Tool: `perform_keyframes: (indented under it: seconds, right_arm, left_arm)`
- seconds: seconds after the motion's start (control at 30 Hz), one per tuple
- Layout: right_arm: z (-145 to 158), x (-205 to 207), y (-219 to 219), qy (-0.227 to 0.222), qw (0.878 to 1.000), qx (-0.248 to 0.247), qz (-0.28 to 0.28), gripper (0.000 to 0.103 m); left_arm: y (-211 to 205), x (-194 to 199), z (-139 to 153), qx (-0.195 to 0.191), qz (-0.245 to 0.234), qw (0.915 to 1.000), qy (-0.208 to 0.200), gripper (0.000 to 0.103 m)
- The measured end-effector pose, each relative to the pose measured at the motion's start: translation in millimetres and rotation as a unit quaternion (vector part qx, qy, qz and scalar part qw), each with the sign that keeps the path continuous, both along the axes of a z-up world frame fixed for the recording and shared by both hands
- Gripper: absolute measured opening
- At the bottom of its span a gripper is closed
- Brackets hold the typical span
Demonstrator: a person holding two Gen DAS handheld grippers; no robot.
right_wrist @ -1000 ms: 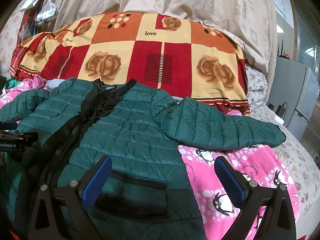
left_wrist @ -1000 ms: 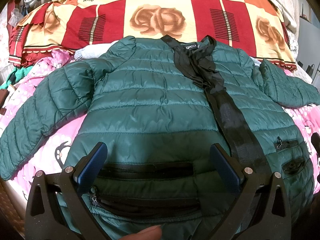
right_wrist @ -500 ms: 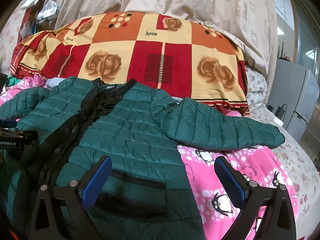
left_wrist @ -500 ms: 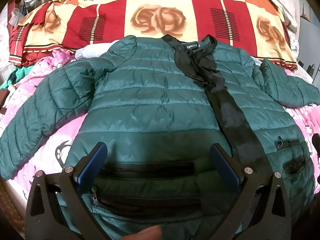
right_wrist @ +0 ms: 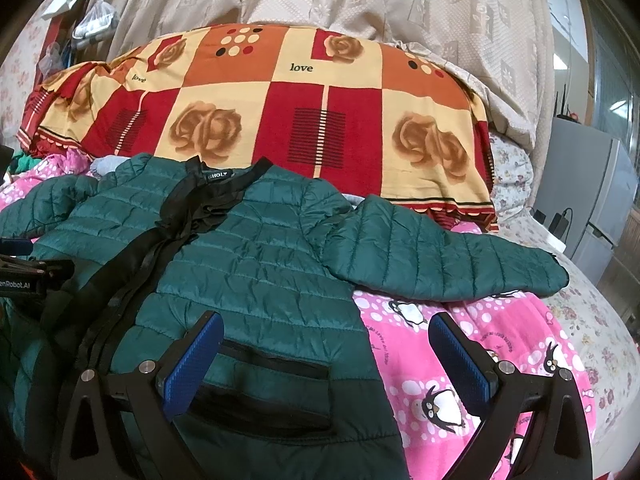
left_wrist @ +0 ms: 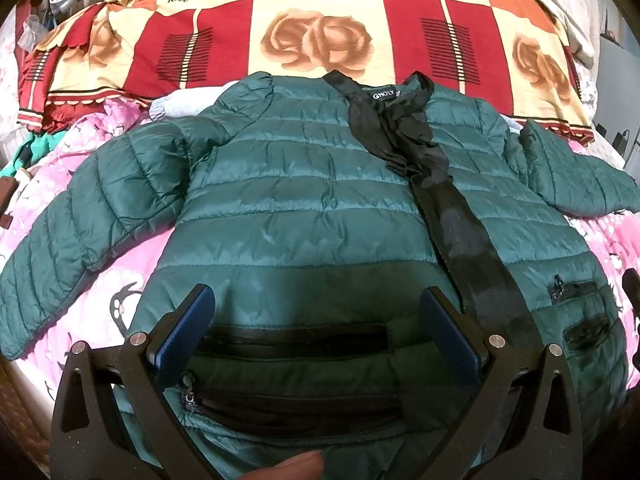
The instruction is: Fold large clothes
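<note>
A dark green quilted jacket (left_wrist: 304, 208) lies flat, front up, on a pink penguin-print sheet (left_wrist: 100, 292), collar away from me, with a black placket down its middle and both sleeves spread out. My left gripper (left_wrist: 316, 332) is open and empty just above the jacket's lower left pocket. The jacket also shows in the right wrist view (right_wrist: 256, 264). Its right sleeve (right_wrist: 440, 256) reaches out to the right. My right gripper (right_wrist: 328, 356) is open and empty over the jacket's lower right edge and the sheet (right_wrist: 412, 344).
A red, orange and cream rose-print blanket (right_wrist: 280, 112) is heaped behind the collar. Beige curtains (right_wrist: 360, 0) hang behind it. A grey appliance (right_wrist: 592, 196) stands at the far right beyond the bed edge. Loose clothes lie at the far left (left_wrist: 24, 152).
Both grippers have crept very slightly forward over the jacket's hem and stayed open. The jacket has not moved.
</note>
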State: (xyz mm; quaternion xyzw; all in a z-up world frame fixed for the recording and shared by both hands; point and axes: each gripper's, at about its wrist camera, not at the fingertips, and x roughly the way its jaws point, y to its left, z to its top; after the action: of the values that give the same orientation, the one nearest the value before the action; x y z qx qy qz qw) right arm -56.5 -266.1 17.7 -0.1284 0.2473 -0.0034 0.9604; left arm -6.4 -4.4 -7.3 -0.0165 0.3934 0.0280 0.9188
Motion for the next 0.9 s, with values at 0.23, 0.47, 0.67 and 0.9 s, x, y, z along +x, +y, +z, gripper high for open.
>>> perform_keyframes:
  seconds: [0.23,0.47,0.67,0.9]
  right_arm:
    - [-0.4,0.3,-2.1,0.0,1.0,0.0,0.001,0.102]
    - [-0.1,0.3,-2.4,0.0,1.0,0.0,0.001,0.102]
    - [0.7,0.0,-4.8,-0.002,1.0,0.004,-0.003,0.102]
    - [-0.1,0.1,-5.2,-0.002,1.0,0.004,-0.003,0.102]
  left_arm:
    - [-1.1,-0.3,-0.8,0.0,0.001,1.0,0.001,0.103]
    - [-1.0,0.5,-0.4,0.0,0.001,1.0,0.003,0.103]
    - [-2.8,0.6,0.1,0.002,-0.001,1.0,0.002,0.103]
    - [-5.2,1.4,-0.2,0.001,0.002,1.0,0.004,0.103]
